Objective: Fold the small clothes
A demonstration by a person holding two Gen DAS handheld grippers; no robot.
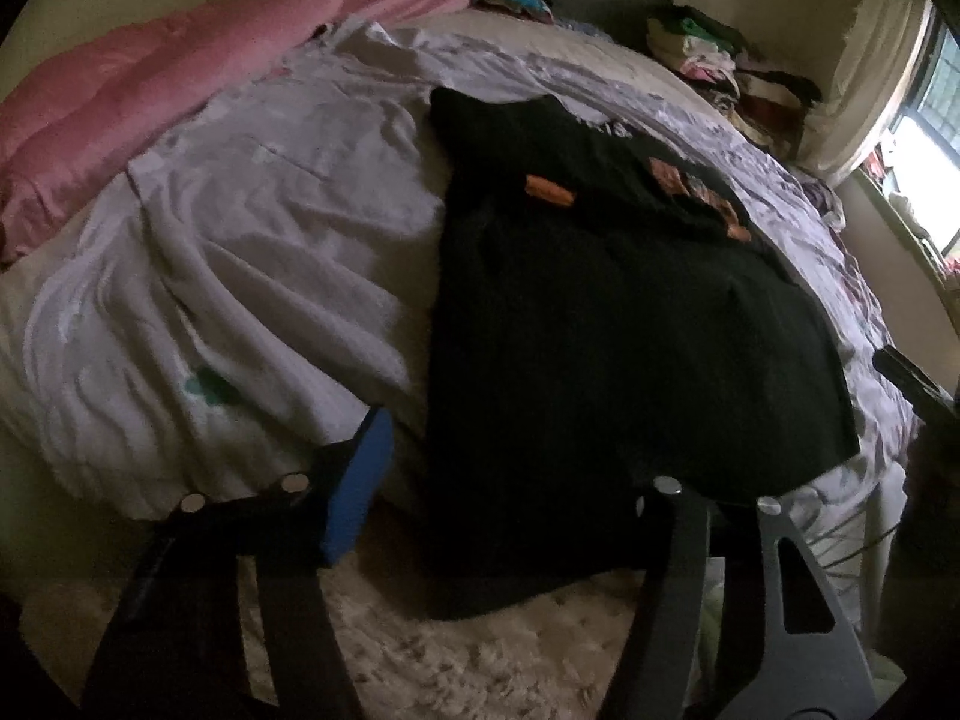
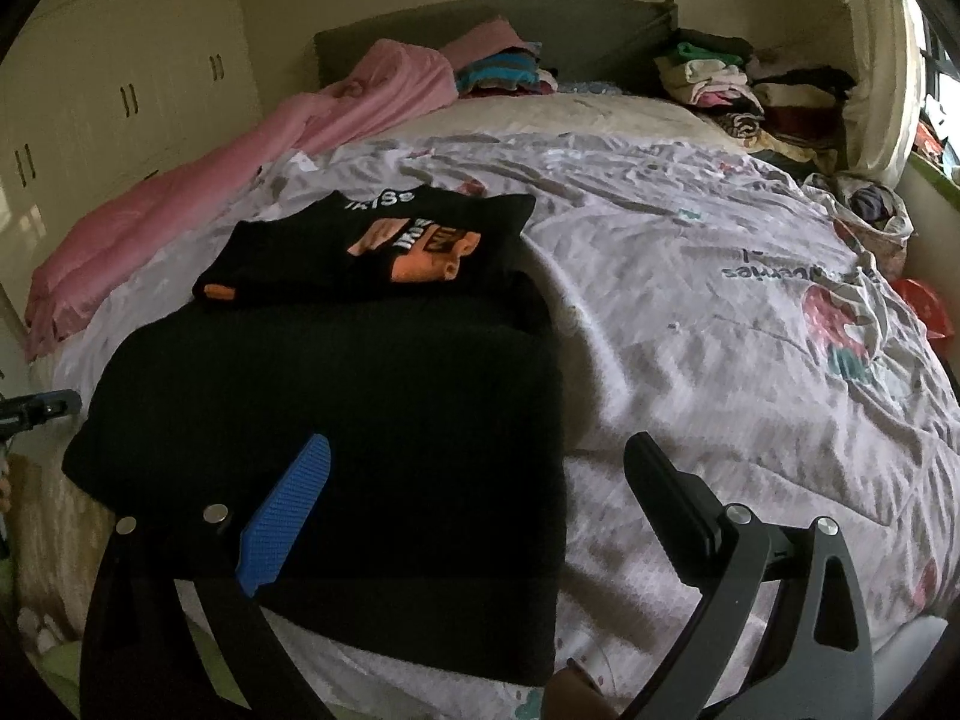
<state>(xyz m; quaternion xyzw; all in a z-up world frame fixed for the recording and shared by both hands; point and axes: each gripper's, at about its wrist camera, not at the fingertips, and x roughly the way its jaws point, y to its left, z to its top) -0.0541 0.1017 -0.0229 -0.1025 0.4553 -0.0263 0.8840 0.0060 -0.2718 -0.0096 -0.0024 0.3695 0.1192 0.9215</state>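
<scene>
A black T-shirt (image 2: 336,420) with an orange print lies on the near-left part of the bed, its lower hem hanging over the bed's front edge. It looks partly folded: the sides seem turned in so the body forms a fairly narrow rectangle, with a sleeve or side panel laid over the chest near the print, though the dark cloth hides the exact layers. What appears left is to bring the hanging bottom up toward the collar, perhaps in two passes, and then set the shirt with the others. The left gripper (image 1: 510,480) hovers at the hanging hem, its fingers spread wide on either side of the cloth's lower left corner, gripping nothing; its right pad is lost against the black fabric, so contact there cannot be told. The right gripper (image 2: 480,492) hangs over the shirt's near right edge, fingers likewise spread, the blue pad (image 2: 288,516) above the shirt and the other finger over the quilt (image 2: 690,300), holding nothing. Beyond the shirt, a pink blanket (image 2: 180,204) runs along the left side of the bed, and stacks of folded clothes (image 2: 720,84) sit by the headboard (image 2: 600,36), which suggests several garments are already done.
</scene>
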